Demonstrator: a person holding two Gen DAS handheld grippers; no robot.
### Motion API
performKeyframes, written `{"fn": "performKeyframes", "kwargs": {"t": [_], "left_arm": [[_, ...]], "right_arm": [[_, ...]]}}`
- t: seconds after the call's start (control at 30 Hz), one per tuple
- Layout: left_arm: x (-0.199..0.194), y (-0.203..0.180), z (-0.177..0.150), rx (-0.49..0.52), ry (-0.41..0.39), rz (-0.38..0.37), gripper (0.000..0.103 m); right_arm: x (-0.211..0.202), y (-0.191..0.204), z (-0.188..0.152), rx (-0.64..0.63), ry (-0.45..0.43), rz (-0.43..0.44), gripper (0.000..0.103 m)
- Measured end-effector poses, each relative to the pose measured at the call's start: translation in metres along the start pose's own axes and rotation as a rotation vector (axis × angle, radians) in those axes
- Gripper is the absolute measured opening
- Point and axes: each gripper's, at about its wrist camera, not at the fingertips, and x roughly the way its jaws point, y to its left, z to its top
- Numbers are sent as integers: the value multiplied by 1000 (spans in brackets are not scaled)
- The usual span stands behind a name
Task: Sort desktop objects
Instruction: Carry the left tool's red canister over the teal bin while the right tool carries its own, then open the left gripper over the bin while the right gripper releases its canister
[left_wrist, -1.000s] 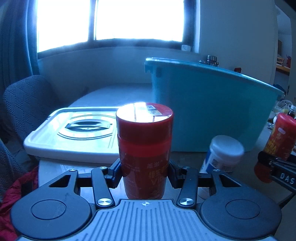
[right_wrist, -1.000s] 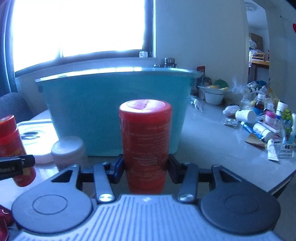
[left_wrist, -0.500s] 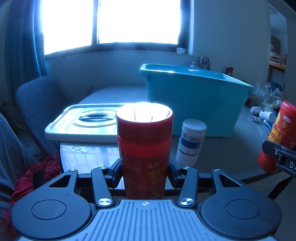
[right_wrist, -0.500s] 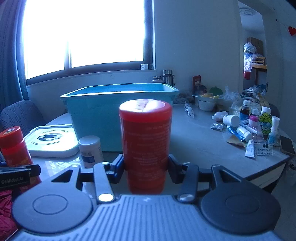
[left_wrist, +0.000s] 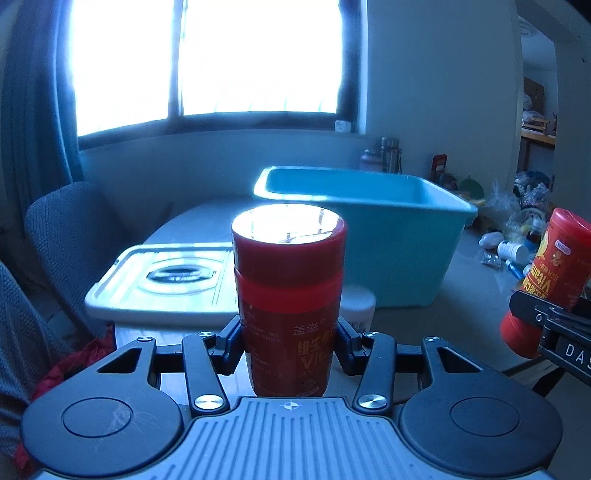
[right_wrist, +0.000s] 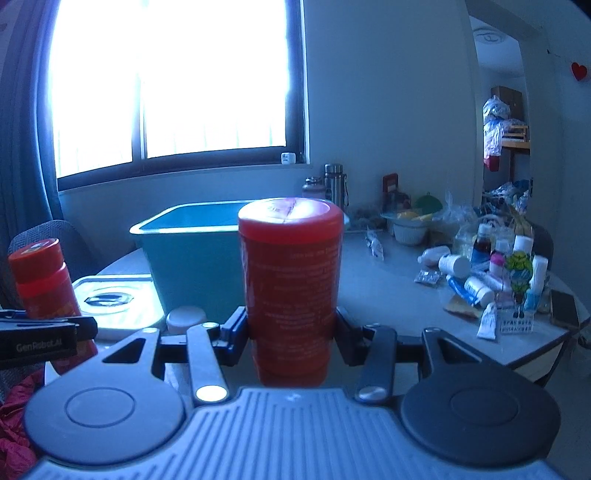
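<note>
While both grippers' fingers (left_wrist: 345, 345) pinch them upright, each red bottle (left_wrist: 290, 295) shows a glossy flat cap.

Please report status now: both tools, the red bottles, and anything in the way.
Left tool shut on left red bottle. Right tool shut on right red bottle. Teal bin ahead; white bottle between.

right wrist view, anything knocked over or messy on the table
Yes: at the table's right end, white bottles lie on their sides in a loose heap of tubes and packets. The teal bin stands upright.
</note>
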Motion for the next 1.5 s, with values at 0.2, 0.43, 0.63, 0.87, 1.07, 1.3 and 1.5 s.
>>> {"fn": "performKeyframes", "kwargs": {"t": [0.2, 0.43, 0.63, 0.87, 1.07, 1.3, 1.5], "left_arm": [[5, -7, 35, -11, -24, -4, 50], [20, -23, 73, -3, -60, -12, 50], [45, -34, 110, 2, -91, -7, 50], [99, -41, 149, -15, -74, -17, 50], [159, -40, 172, 15, -45, -31, 50], [232, -34, 169, 33, 54, -70, 50], [268, -27, 153, 10, 138, -98, 51]], "right_arm": [[7, -6, 32, 2, -45, 4, 49], [30, -5, 63, -24, -94, 36, 49], [62, -6, 81, -21, -99, 52, 49], [107, -6, 109, -26, -107, 45, 49], [160, -5, 124, -13, -82, 37, 49], [226, 4, 109, -11, 23, 33, 49], [249, 15, 87, -23, 121, 47, 49]]}}
